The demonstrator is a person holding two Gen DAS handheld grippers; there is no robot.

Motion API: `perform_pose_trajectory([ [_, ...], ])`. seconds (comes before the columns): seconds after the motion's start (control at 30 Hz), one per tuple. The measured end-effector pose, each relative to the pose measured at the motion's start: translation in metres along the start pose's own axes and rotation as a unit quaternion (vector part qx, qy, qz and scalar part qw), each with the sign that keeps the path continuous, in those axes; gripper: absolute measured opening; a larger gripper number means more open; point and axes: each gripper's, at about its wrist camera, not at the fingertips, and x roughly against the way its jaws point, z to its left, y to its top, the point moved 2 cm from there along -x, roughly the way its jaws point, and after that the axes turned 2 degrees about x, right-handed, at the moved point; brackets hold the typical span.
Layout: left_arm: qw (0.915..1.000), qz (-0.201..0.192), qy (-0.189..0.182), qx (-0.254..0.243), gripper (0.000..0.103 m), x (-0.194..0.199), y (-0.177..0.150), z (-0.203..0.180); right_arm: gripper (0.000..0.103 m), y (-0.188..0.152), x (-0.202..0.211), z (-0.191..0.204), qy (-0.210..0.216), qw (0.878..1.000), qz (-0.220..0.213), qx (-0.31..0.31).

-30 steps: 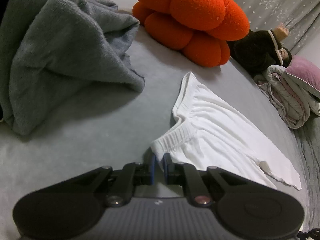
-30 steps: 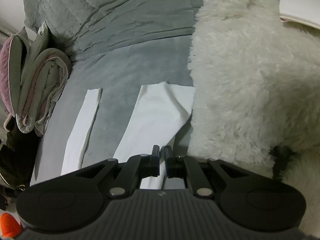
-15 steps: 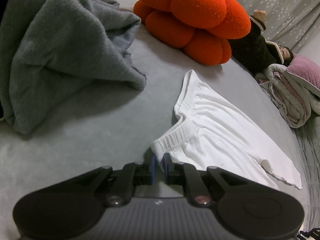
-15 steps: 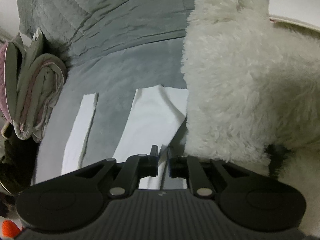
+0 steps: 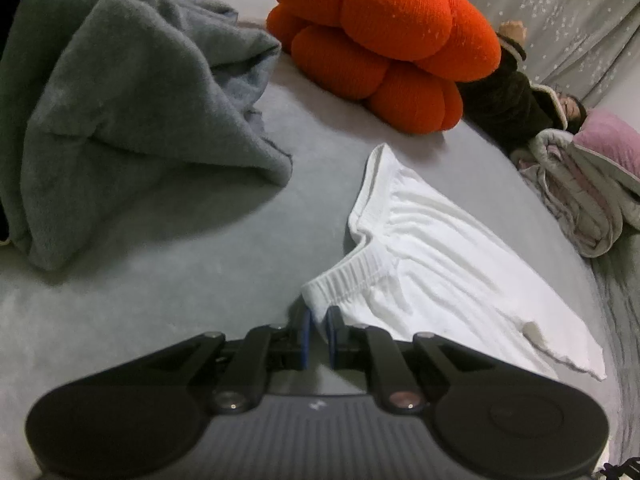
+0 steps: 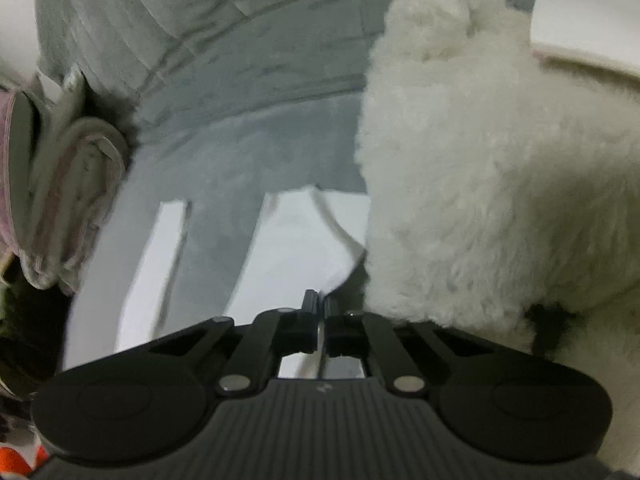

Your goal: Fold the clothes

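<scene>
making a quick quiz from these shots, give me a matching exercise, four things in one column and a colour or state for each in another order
Things:
1. white shorts
2. pumpkin cushion
3. crumpled towel
4. left gripper

Descriptions:
A. orange
B. grey, heaped up
C. shut on a waistband corner
D. spread flat on the bed

Pairs: 1-D, 2-A, 3-B, 4-C

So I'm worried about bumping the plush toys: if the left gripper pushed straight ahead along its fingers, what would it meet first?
Probably only the white garment that the left gripper already pinches at the waistband. Beyond it lies bare grey bedding; the orange plush sits further on, though depth is unclear.
</scene>
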Motion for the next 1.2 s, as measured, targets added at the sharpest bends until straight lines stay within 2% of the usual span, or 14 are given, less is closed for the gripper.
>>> perform_pose_trajectory([
  [0.23, 0.9993, -0.019, -0.025, 0.020, 0.008, 0.007, 0.007, 0.002, 0.001, 0.003, 0.016, 0.016, 0.061, 0.996, -0.057, 0.031],
  [0.37, 0.9991, -0.015, -0.026, 0.029, 0.008, 0.002, 0.010, 0.002, 0.001, 0.006, 0.014, 0.024, 0.065, 0.995, -0.061, 0.050],
  [0.47, 0.9991, -0.008, -0.026, 0.034, 0.008, 0.000, 0.010, 0.003, 0.002, 0.009, 0.007, 0.017, 0.033, 0.998, -0.034, 0.049],
  [0.53, 0.9991, -0.004, -0.027, 0.032, 0.008, 0.000, 0.009, 0.003, 0.016, 0.011, 0.001, 0.006, 0.016, 1.000, 0.000, 0.025],
  [0.6, 0.9993, -0.004, -0.027, 0.026, 0.008, 0.001, 0.009, 0.002, 0.016, 0.014, -0.004, -0.001, 0.007, 1.000, 0.026, 0.011],
  [0.63, 0.9993, -0.004, -0.027, 0.025, 0.008, 0.001, 0.009, 0.001, 0.018, 0.015, -0.003, -0.001, 0.006, 1.000, 0.025, 0.012],
  [0.7, 0.9993, -0.002, -0.027, 0.026, 0.008, 0.001, 0.008, 0.002, 0.033, 0.012, -0.002, 0.006, 0.011, 0.999, 0.022, 0.026],
  [0.73, 0.9992, -0.001, -0.028, 0.027, 0.008, 0.000, 0.008, 0.003, 0.045, 0.010, -0.002, 0.010, 0.015, 0.999, 0.020, 0.035],
  [0.77, 0.9992, 0.001, -0.028, 0.029, 0.008, 0.000, 0.008, 0.004, 0.051, 0.009, -0.003, 0.015, 0.015, 0.999, 0.020, 0.048],
  [0.83, 0.9991, 0.002, -0.028, 0.031, 0.008, 0.000, 0.008, 0.005, 0.051, 0.003, -0.006, 0.022, 0.005, 0.997, 0.018, 0.075],
  [0.9, 0.9991, 0.003, -0.029, 0.030, 0.008, 0.000, 0.008, 0.005, 0.050, 0.001, -0.012, 0.022, -0.008, 0.996, 0.014, 0.088],
  [0.97, 0.9992, 0.003, -0.028, 0.029, 0.008, 0.000, 0.008, 0.004, 0.036, 0.003, -0.015, 0.016, -0.018, 0.997, 0.008, 0.080],
  [1.17, 0.9994, 0.004, -0.026, 0.023, 0.008, -0.001, 0.008, 0.004, 0.004, 0.009, -0.020, -0.001, -0.018, 0.999, -0.013, 0.038],
  [1.2, 0.9994, 0.004, -0.026, 0.022, 0.008, -0.001, 0.008, 0.005, 0.002, 0.010, -0.020, -0.002, -0.018, 0.999, -0.016, 0.036],
])
